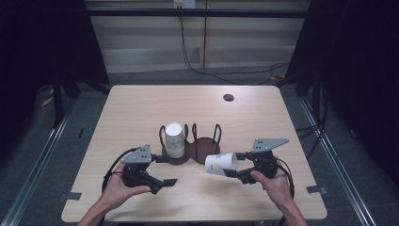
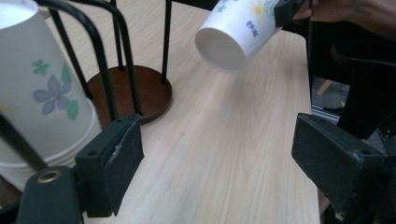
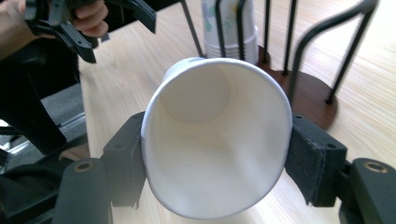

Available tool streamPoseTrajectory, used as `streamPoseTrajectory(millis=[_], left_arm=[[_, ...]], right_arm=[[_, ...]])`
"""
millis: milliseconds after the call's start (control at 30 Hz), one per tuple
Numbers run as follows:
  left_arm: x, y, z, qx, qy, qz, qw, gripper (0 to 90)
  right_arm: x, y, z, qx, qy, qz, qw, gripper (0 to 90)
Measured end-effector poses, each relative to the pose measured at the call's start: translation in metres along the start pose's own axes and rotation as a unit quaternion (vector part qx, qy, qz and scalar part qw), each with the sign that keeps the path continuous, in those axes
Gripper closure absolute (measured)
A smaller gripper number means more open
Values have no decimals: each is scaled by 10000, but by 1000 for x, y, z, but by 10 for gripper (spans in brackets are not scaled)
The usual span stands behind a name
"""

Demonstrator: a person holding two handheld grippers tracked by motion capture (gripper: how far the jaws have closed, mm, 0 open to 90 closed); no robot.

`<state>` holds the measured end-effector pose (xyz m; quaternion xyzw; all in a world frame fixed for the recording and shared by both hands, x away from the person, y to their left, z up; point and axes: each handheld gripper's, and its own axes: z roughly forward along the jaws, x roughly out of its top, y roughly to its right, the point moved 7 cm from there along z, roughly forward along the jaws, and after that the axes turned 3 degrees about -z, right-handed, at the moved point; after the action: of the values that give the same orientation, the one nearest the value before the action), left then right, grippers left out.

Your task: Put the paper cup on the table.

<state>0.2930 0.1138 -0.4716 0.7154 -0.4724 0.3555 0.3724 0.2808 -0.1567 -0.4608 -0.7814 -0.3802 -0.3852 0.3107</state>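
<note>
1. My right gripper (image 1: pixel 231 173) is clamped on a paper cup (image 1: pixel 221 163). Its two black padded jaws squeeze the cup's sides near the rim.
2. The cup lies on its side in the air, above the desk (image 1: pixel 141 108), just to the right of the cup holder (image 1: pixel 192 149). Its closed bottom points left, toward the holder.
3. The cup is thin white paper, round, and gets narrower toward the bottom. It has little printed flowers on the outside.
4. My left gripper (image 1: pixel 164 170) has its jaws spread wide with nothing between them. It sits low at the near left of the desk, just beside the holder.
5. The holder has two round dark brown wooden bases joined together, with thin black wire loops standing up around them.
6. A stack of cups (image 1: pixel 173 140) stands upside down in the left half of the holder. They are white paper with blue flowers and green leaves.
7. The desk is pale wood with fine straight grain. It has a small dark round hole (image 1: pixel 228 97) at the far right.
8. The right gripper view looks straight into the cup (image 3: pixel 217 140), so I see its plain white inside and its squashed oval rim.
9. The left gripper view shows the cup's flat round bottom (image 2: pixel 222 49) and the flower prints up close.
10. The high view shows both hands and the whole desk at once.
</note>
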Motion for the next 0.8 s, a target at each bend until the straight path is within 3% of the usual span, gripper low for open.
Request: streamPoseTrajectory(millis=[233,433,800], left_arm=[[-4,-4,-2,104,-55,-18,9999,167],[-4,-5,-2,111,-33,-8,9999,167],[-6,-5,-3,138,-83,46,9999,166]], right_arm=[[-6,13,-14,-335,-356,176,9987,298],[-9,23,-20,-451,-538,263,9972,298],[-7,47,-36,-837,-954,422,9910,299]])
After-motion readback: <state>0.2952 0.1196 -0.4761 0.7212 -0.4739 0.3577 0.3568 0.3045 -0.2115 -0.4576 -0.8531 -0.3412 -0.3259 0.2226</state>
